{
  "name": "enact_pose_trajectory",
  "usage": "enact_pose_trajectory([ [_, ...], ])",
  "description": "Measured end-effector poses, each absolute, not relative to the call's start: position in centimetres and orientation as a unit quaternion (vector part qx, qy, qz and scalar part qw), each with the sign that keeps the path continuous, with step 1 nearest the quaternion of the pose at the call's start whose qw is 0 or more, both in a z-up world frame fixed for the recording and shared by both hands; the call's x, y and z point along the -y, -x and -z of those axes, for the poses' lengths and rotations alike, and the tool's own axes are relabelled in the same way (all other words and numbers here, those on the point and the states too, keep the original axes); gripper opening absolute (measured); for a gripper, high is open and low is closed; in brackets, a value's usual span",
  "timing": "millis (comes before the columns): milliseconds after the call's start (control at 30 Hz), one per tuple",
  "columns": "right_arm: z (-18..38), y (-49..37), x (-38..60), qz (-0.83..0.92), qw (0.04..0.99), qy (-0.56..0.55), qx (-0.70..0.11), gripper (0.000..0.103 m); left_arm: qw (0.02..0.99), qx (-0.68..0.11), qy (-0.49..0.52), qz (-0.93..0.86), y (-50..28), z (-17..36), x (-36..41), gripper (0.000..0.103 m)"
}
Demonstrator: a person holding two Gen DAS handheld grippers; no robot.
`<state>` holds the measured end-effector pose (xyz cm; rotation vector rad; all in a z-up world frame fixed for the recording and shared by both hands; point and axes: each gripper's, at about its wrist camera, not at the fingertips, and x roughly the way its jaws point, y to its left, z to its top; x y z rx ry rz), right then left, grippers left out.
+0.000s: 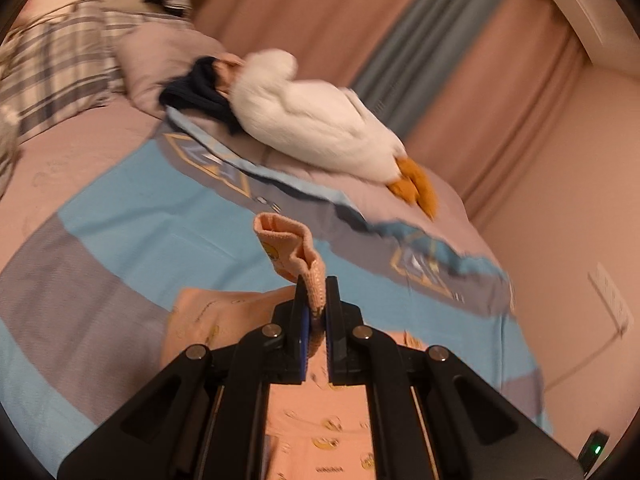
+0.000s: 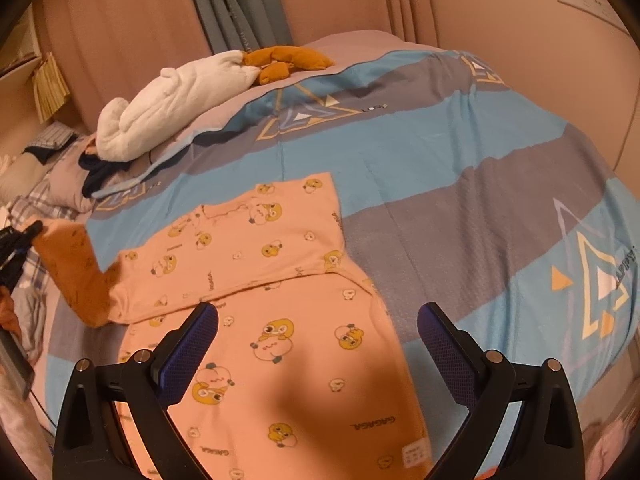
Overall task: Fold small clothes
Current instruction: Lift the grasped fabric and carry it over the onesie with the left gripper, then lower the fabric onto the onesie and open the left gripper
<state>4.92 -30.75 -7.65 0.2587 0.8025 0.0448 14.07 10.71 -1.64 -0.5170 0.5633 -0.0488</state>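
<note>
Tongs first: our left tongs (image 1: 316, 304) are clamped on the ribbed cuff (image 1: 310, 280) of the peach garment's sleeve (image 2: 72, 268), lifted off the bed (image 2: 460, 200). Our right tongs (image 2: 318, 344) stand wide apart, empty, above the peach garment (image 2: 280, 320). Only the right view shows that garment lying flat on the blue-grey striped cover, one sleeve raised at its left. Bare cover stretches rightward. One white plush duck (image 1: 312, 120) lies near the curtain (image 1: 400, 60).

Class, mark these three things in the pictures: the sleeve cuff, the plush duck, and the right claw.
sleeve cuff (image 1: 286, 242): left wrist view, on the ribbed band above the shut left claw.
plush duck (image 2: 172, 108): right wrist view, on its white body.
right claw (image 2: 318, 354): right wrist view, midway between the open fingertips.
</note>
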Motion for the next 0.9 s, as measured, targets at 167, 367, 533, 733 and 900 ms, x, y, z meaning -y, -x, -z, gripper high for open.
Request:
enact_pose_trajectory([
  [167, 7.9, -4.8, 31.2, -0.022, 0.911, -0.131, -0.391, 0.100, 0.925, -0.307, 0.218, 0.054, -14.8, 2.8, -6.6, 0.005],
  [367, 8.2, -4.7, 31.7, -0.021, 0.909, -0.139, -0.393, 0.100, 0.915, -0.348, 0.188, 0.084, -15.6, 5.2, -2.7, 0.006],
  [533, 8.5, -4.6, 32.1, -0.018, 0.907, -0.144, -0.395, 0.100, 0.900, -0.384, 0.177, 0.103, -16.0, 7.9, -0.3, 0.006],
  [733, 9.0, -4.6, 32.6, -0.017, 0.904, -0.149, -0.401, 0.100, 0.880, -0.430, 0.166, 0.114, -16.7, 11.5, 1.8, 0.006],
  [900, 9.2, -4.5, 32.8, -0.017, 0.902, -0.152, -0.404, 0.100, 0.865, -0.459, 0.166, 0.115, -17.1, 13.8, 2.7, 0.006],
])
